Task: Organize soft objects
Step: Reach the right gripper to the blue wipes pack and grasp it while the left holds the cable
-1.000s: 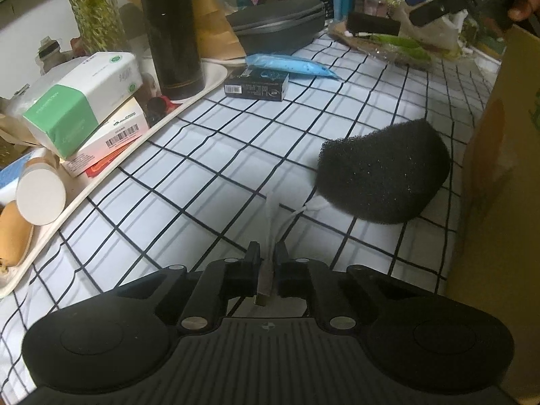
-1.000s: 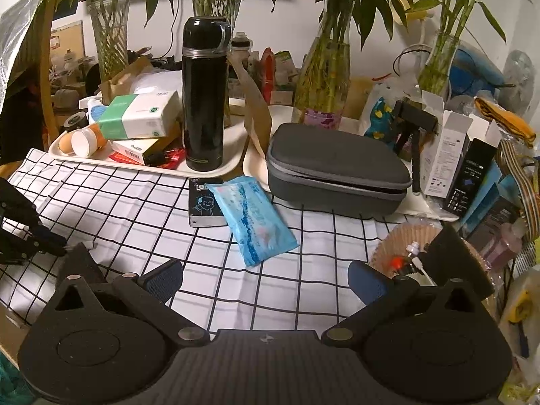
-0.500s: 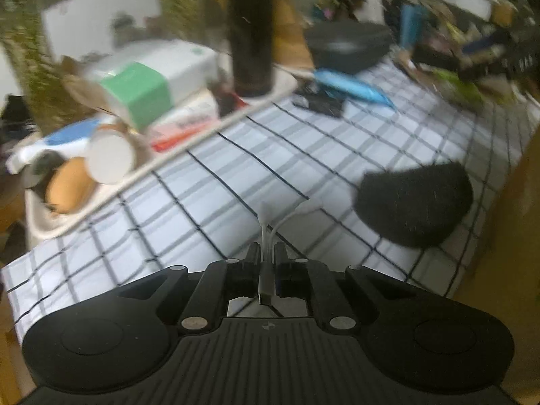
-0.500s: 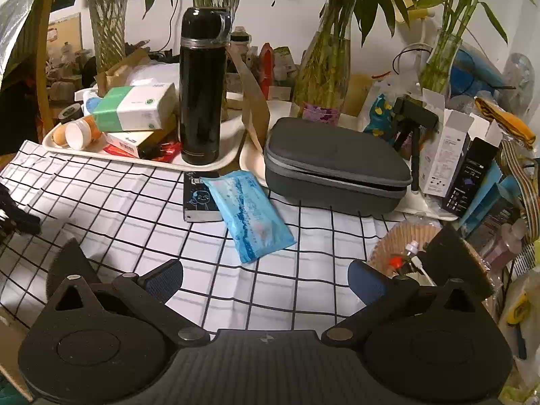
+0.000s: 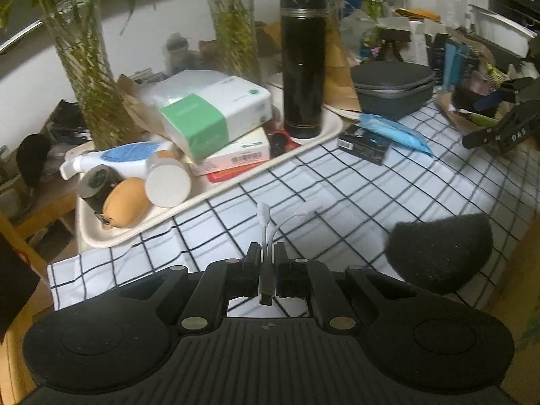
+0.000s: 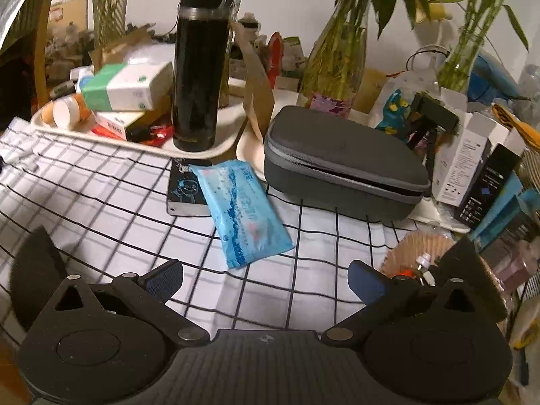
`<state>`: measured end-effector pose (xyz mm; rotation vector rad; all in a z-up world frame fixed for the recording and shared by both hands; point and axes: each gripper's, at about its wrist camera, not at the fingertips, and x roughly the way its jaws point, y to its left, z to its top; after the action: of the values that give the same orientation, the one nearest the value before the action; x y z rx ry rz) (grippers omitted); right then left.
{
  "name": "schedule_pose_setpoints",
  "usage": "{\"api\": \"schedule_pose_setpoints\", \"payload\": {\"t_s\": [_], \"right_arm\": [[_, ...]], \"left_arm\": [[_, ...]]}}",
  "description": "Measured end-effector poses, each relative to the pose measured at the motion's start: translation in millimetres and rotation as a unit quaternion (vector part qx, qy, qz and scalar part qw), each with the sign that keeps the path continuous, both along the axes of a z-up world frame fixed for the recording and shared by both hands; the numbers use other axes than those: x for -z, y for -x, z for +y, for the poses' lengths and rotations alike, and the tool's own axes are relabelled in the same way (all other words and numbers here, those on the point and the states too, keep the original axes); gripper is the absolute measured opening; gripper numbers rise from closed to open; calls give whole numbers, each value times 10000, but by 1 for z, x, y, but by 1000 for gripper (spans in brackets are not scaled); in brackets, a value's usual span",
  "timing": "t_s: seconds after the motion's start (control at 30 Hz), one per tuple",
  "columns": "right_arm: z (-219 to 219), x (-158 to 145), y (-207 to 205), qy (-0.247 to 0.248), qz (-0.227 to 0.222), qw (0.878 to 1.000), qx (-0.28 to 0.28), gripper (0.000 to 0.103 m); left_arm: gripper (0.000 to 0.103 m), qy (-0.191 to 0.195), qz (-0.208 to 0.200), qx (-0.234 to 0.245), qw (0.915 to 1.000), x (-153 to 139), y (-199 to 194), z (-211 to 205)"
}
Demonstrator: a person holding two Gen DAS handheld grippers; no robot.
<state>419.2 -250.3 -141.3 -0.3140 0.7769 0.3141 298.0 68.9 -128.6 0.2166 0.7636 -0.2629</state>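
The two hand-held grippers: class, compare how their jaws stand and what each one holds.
The left hand-held gripper has its jaws closed; the right hand-held gripper has its jaws spread wide. The left one clamps a small white cable adapter; the right one holds nothing. The left one faces the cream tray; the right one faces the blue wipes pack. Both hang over the checked tablecloth.

The left gripper [image 5: 266, 253] is pinching its fingers together at the near edge; the right gripper [image 6: 265, 275] is spreading its fingers wide.
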Motion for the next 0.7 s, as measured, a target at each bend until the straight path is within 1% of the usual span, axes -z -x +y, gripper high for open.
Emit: {"api": "schedule_pose_setpoints", "payload": {"t_s": [0.2, 0.27, 0.33, 0.4, 0.47, 0.5, 0.6, 0.67, 0.7], "right_arm": [[15, 17, -16, 217, -131, 9995, -175, 103], [25, 25, -21, 412, -184, 9985, -300, 103], [36, 33, -24, 665, -319, 9964, -422, 102], [46, 42, -30, 943, -427, 9936, -459, 97], [55, 51, -36, 1261, -553, 9895, -447, 90], [58, 54, -39, 1378, -606, 9876, -444, 89], [65, 63, -46, 1566, -719, 9840, -457, 83], [69, 68, -50, 1640, -723, 9826, -480, 73], [71, 71, -51, 1691, -726, 9818, -474, 70]], "left_arm": [[9, 291, 39, -232, 9993, -2, -5, 12], [9, 347, 45, -264, 9990, -2, -5, 15], [9, 364, 37, -406, 9985, -2, -6, 18], [9, 313, -6, -631, 9975, -2, -8, 24], [9, 425, 26, -821, 9957, -2, -10, 36], [9, 458, 29, -900, 9949, -2, -11, 40], [9, 568, 29, -1015, 9932, -3, -12, 49], [9, 591, 36, -1042, 9928, -3, -13, 52], [9, 614, 46, -1039, 9927, -2, -13, 52]]}}
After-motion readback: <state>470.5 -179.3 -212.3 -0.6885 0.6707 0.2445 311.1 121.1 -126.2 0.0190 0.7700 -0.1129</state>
